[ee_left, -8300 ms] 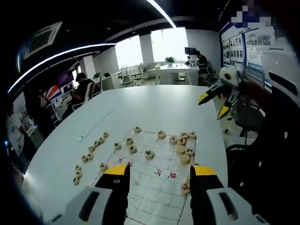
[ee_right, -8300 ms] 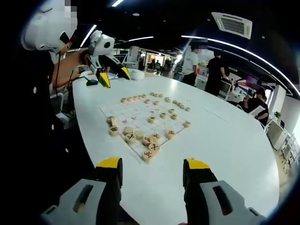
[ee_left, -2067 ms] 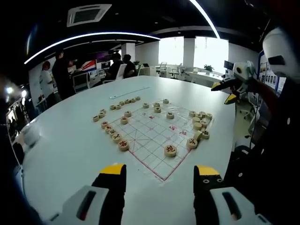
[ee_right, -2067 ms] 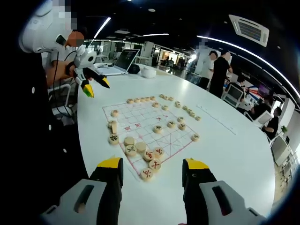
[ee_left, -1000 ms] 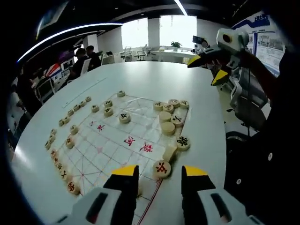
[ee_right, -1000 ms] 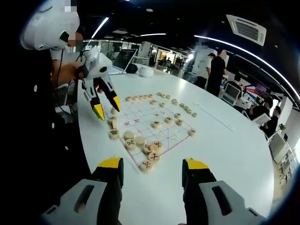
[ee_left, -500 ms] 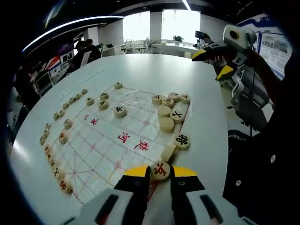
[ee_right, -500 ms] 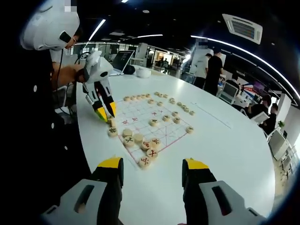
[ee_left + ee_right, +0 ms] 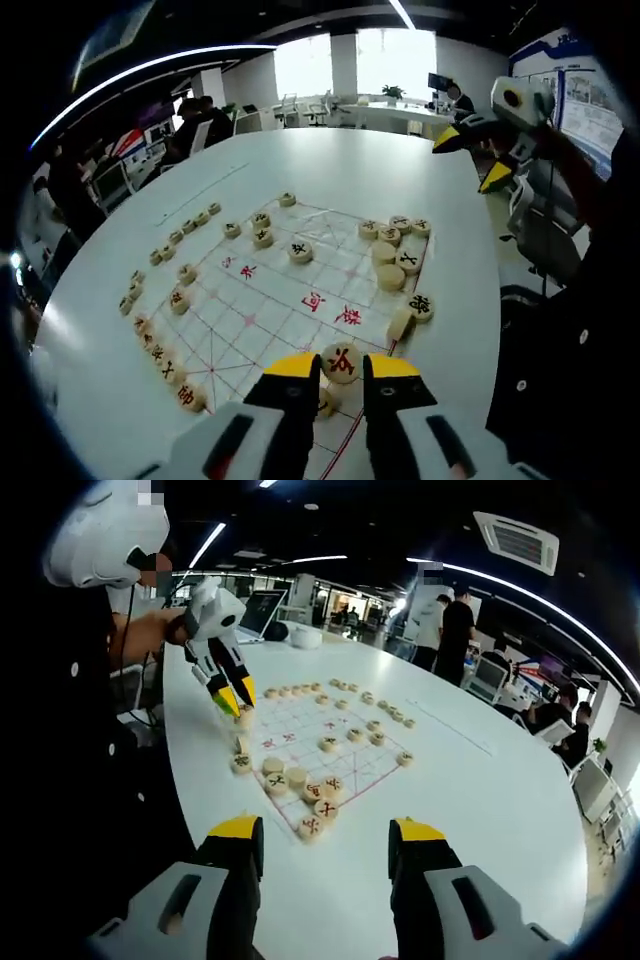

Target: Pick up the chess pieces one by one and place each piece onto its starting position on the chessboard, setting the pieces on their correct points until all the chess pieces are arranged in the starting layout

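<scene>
One round chess piece [image 9: 341,362] is pinched in the left hand-held gripper [image 9: 340,368], lifted above the chessboard [image 9: 280,300] on the white surface [image 9: 330,170]. The right hand-held gripper [image 9: 318,842] waits spread (holding nothing). A loose pinch could drop the piece onto neighbouring pieces [image 9: 395,262], scattering them

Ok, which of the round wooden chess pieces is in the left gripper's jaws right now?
The round wooden chess piece with the red character, clamped between the yellow-tipped left gripper jaws, raised off the board; the other pieces lie flat.
</scene>
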A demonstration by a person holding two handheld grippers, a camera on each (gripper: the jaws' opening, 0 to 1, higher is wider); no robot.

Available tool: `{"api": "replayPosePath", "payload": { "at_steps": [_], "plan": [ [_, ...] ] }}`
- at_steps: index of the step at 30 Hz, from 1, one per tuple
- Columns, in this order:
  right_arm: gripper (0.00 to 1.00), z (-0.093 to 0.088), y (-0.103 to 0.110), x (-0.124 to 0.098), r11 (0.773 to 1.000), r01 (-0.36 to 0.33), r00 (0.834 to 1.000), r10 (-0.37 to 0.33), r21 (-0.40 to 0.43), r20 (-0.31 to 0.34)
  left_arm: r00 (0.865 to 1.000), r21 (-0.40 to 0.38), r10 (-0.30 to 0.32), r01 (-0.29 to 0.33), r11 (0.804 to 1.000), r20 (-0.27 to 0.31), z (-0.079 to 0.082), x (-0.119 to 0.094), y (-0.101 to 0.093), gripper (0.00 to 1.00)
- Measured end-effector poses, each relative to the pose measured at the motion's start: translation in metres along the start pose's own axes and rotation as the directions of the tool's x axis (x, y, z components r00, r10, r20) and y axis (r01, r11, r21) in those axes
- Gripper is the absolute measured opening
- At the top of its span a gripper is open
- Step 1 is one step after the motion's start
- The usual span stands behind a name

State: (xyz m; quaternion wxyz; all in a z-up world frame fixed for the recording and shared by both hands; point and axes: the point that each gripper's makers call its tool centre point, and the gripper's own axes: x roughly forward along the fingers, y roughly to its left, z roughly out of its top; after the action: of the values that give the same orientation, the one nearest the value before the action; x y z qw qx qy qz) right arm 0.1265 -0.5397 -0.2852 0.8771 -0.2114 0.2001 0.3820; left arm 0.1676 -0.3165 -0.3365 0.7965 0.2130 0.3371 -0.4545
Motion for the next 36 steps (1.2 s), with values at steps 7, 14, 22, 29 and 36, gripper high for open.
{"api": "replayPosePath", "payload": {
  "at_steps": [7, 14, 22, 29, 36],
  "plan": [
    [0.51, 0.001, 0.002, 0.002, 1.000, -0.006, 1.000, 0.006, -0.006, 0.001, 0.999, 0.006, -0.031, 0.031, 0.999, -0.027, -0.012, 0.002, -0.012, 0.20],
    [0.51, 0.003, 0.003, 0.002, 1.000, -0.008, 1.000, 0.008, -0.009, 0.000, 0.997, -0.004, -0.053, 0.053, 0.999, -0.052, -0.024, 0.012, -0.024, 0.20],
    [0.50, 0.002, 0.006, 0.003, 1.000, -0.007, 1.000, 0.007, -0.008, -0.005, 0.997, -0.027, -0.058, 0.057, 0.998, -0.046, -0.027, 0.014, -0.026, 0.20],
    [0.50, 0.003, 0.008, 0.003, 1.000, -0.008, 1.000, 0.008, -0.003, -0.004, 0.999, -0.017, -0.048, 0.048, 0.999, -0.016, -0.024, 0.009, -0.023, 0.30],
    [0.50, 0.003, 0.009, 0.002, 1.000, -0.008, 1.000, 0.008, -0.004, -0.002, 0.999, -0.007, -0.018, 0.018, 1.000, 0.037, -0.011, -0.011, -0.017, 0.34]
  ]
}}
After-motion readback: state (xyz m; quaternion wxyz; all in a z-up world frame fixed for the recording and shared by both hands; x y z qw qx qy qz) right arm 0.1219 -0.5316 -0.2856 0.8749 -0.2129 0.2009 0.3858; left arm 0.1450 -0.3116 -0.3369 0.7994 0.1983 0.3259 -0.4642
